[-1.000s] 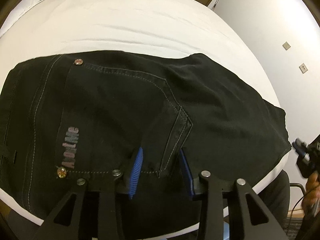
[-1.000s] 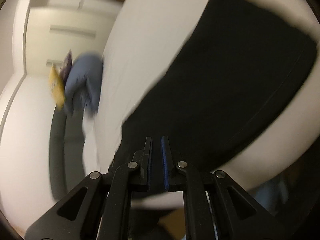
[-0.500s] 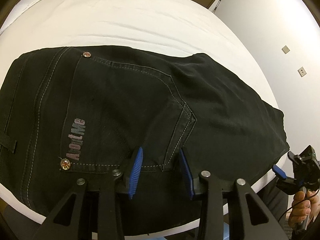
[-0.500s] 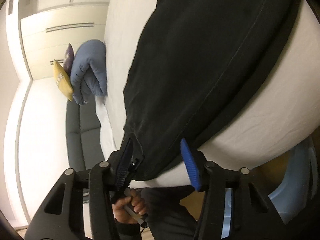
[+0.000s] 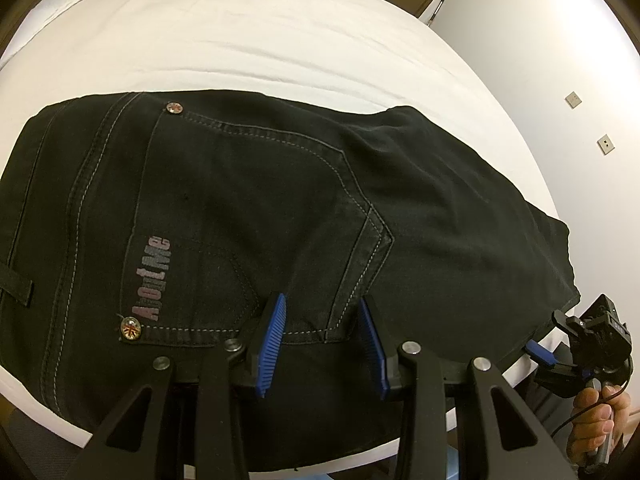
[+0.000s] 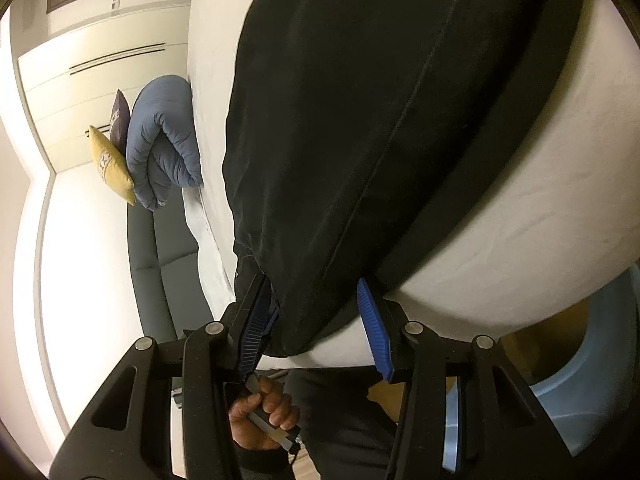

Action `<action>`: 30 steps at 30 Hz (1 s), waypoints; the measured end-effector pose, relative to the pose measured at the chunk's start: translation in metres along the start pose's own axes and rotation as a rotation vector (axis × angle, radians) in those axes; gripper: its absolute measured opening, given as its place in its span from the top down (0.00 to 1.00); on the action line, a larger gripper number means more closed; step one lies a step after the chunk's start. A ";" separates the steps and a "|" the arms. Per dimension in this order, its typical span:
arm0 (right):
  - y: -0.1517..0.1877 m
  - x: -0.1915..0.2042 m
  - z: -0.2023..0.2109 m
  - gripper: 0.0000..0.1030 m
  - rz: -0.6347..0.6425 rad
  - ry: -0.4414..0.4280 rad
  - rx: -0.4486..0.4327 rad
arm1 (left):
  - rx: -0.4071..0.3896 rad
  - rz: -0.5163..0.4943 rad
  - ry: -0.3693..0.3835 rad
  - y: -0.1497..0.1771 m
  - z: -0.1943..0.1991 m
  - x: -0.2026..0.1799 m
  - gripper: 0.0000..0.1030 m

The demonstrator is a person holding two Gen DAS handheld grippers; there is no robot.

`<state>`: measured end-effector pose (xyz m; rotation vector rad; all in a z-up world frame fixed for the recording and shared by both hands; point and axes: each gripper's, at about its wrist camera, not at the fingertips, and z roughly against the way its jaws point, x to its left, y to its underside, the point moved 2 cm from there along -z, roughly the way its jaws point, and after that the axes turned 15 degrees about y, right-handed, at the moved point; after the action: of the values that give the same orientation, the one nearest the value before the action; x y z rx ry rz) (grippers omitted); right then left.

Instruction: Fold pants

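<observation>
Black jeans [image 5: 248,208] lie flat on a white bed [image 5: 240,40], back pocket with pink lettering up. My left gripper [image 5: 322,334] is open, its blue pads on either side of the pocket's lower corner near the bed's front edge. In the right wrist view the jeans [image 6: 380,120] hang over the bed edge. My right gripper [image 6: 316,324] is open, its pads straddling the fabric's hanging corner. It also shows in the left wrist view [image 5: 560,340] at the jeans' right end.
A blue-grey folded duvet [image 6: 164,156] lies at the bed's far end, with a yellow cushion [image 6: 110,162] and a purple one behind it. A grey sofa [image 6: 160,272] stands beside the bed. A light blue bin [image 6: 560,392] stands under the bed's edge.
My right gripper has opened and moved in to the hanging corner of the jeans. My left gripper has stayed open at the pocket corner, with a small shift of view.
</observation>
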<state>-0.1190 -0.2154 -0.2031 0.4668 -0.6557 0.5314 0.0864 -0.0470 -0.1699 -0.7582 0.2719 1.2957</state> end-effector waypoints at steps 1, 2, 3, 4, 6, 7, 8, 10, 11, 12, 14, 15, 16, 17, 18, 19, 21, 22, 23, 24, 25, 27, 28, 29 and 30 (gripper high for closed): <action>0.000 0.000 -0.002 0.59 -0.006 -0.005 0.003 | -0.001 0.000 0.000 0.000 0.000 0.000 0.61; 0.000 -0.001 -0.002 0.62 -0.010 -0.012 0.004 | -0.001 -0.001 -0.001 0.000 0.000 0.000 0.61; 0.001 0.001 -0.005 0.70 -0.007 -0.018 0.008 | 0.000 -0.002 -0.002 0.000 -0.001 -0.001 0.61; 0.002 0.003 -0.007 0.76 0.004 -0.017 0.013 | 0.000 -0.002 -0.002 0.000 -0.001 -0.001 0.61; 0.003 0.003 -0.009 0.92 0.015 0.000 0.009 | 0.004 -0.005 -0.003 0.000 -0.001 -0.001 0.61; 0.004 0.003 -0.010 0.94 0.017 0.012 0.006 | 0.008 -0.008 -0.004 0.000 -0.001 -0.001 0.61; 0.006 0.001 -0.008 0.95 0.012 0.015 0.004 | 0.012 -0.012 -0.006 0.000 -0.001 -0.002 0.61; 0.008 0.001 -0.008 0.96 0.014 0.028 0.002 | 0.023 -0.024 -0.019 0.000 -0.002 -0.003 0.63; 0.010 0.001 -0.007 0.96 0.018 0.032 -0.002 | 0.028 -0.030 -0.025 0.000 -0.002 -0.003 0.64; 0.012 0.002 -0.006 0.97 0.020 0.039 -0.004 | 0.031 -0.031 -0.027 0.000 -0.001 -0.002 0.66; 0.017 -0.001 -0.003 0.97 0.021 0.058 -0.006 | 0.032 -0.024 -0.022 0.001 0.001 0.001 0.70; 0.018 -0.004 -0.004 0.97 0.020 0.073 -0.006 | 0.030 -0.018 -0.019 0.001 0.002 0.003 0.73; 0.018 -0.008 -0.008 0.97 0.011 0.081 -0.001 | 0.027 -0.009 -0.014 0.002 0.003 0.006 0.75; 0.017 -0.015 -0.006 0.97 -0.001 0.081 0.005 | 0.024 0.000 -0.008 0.002 0.004 0.008 0.76; 0.016 -0.019 -0.008 0.98 -0.012 0.076 0.010 | 0.021 0.009 -0.004 0.002 0.005 0.010 0.79; 0.015 -0.019 -0.009 0.97 -0.012 0.071 0.011 | 0.019 0.016 0.001 0.002 0.005 0.012 0.79; 0.014 -0.015 -0.011 0.96 0.015 0.070 0.012 | 0.005 0.036 0.016 0.001 0.007 0.016 0.79; 0.013 -0.013 -0.012 0.94 0.023 0.067 0.020 | -0.004 0.045 0.023 0.001 0.007 0.017 0.79; 0.012 -0.011 -0.011 0.93 0.022 0.064 0.030 | -0.010 0.052 0.028 0.001 0.010 0.019 0.80; 0.012 -0.007 -0.008 0.88 0.025 0.085 0.032 | -0.019 0.061 0.036 0.001 0.012 0.019 0.79; 0.013 -0.004 -0.002 0.79 0.033 0.120 0.023 | -0.025 0.067 0.039 0.002 0.015 0.019 0.77; 0.017 0.000 0.014 0.56 0.070 0.165 0.001 | -0.031 0.076 0.042 0.004 0.022 0.018 0.74; 0.020 0.006 0.025 0.54 0.106 0.190 -0.018 | -0.039 0.079 0.036 0.004 0.027 0.015 0.69; 0.021 0.016 0.036 0.54 0.152 0.200 -0.040 | -0.048 0.075 0.028 0.003 0.031 0.011 0.67; 0.021 0.025 0.044 0.54 0.195 0.195 -0.058 | -0.061 0.066 0.023 0.001 0.036 0.006 0.65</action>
<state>-0.1345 -0.2157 -0.1508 0.2930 -0.5298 0.7303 0.0786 -0.0193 -0.1476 -0.8219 0.2789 1.3632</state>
